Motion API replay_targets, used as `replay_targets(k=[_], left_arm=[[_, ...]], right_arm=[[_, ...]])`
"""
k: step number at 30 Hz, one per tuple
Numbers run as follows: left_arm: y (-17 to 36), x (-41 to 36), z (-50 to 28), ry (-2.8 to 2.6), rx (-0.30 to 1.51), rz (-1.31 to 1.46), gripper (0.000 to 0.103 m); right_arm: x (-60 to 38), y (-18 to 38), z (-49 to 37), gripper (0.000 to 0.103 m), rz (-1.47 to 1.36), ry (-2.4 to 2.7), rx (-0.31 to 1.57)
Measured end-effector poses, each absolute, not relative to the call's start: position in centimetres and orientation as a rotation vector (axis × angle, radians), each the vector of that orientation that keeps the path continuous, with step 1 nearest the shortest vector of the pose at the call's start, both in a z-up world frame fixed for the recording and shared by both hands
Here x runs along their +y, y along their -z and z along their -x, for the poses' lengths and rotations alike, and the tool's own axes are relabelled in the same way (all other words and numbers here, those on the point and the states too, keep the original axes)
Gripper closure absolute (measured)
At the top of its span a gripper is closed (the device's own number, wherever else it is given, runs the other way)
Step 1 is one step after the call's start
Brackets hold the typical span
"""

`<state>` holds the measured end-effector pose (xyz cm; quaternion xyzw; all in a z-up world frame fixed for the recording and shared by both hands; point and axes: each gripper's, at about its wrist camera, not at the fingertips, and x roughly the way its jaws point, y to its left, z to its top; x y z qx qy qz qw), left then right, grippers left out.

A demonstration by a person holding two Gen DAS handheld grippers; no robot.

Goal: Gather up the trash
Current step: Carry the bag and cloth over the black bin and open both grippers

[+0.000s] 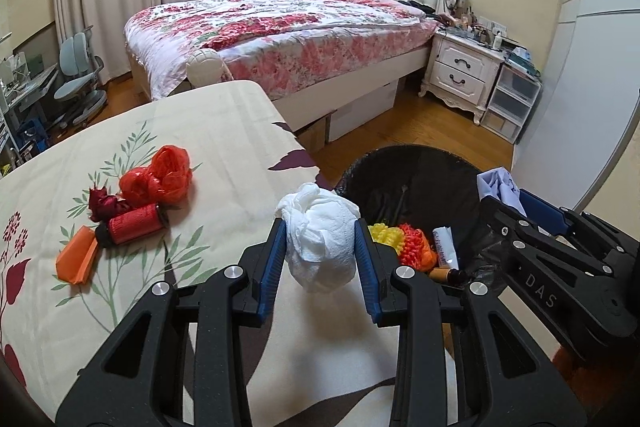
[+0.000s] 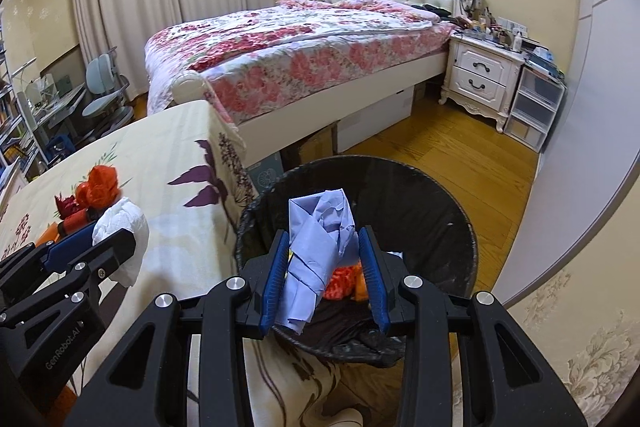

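- Table (image 1: 224,131): floral cloth; red bag (image 1: 160,177), spool (image 1: 134,225) and orange box (image 1: 76,261) lie near its left.
- Bin (image 2: 440,219): black liner, beside table edge; yellow and orange trash inside.
- Right gripper (image 2: 325,277): clamped on blue paper (image 2: 320,239), above bin.
- Left gripper (image 1: 320,259): clamped on white tissue (image 1: 320,235), over table edge.

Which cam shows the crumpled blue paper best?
Right wrist: the blue paper sits centered between the right gripper fingers, over the black bin. Left wrist catches only a corner at frame edge.
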<state>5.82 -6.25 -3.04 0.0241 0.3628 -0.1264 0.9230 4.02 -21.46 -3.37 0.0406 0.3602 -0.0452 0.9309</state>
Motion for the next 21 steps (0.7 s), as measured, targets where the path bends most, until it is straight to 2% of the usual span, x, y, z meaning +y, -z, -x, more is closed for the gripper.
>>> replay_targets(k=[21], left_arm=[[4.9,-12.2,-10.4,0.308,0.753,-0.108,0.070]], right_arm=[[-25.9,5.3,-6.9,0.066,-0.129,0.183,0.758]])
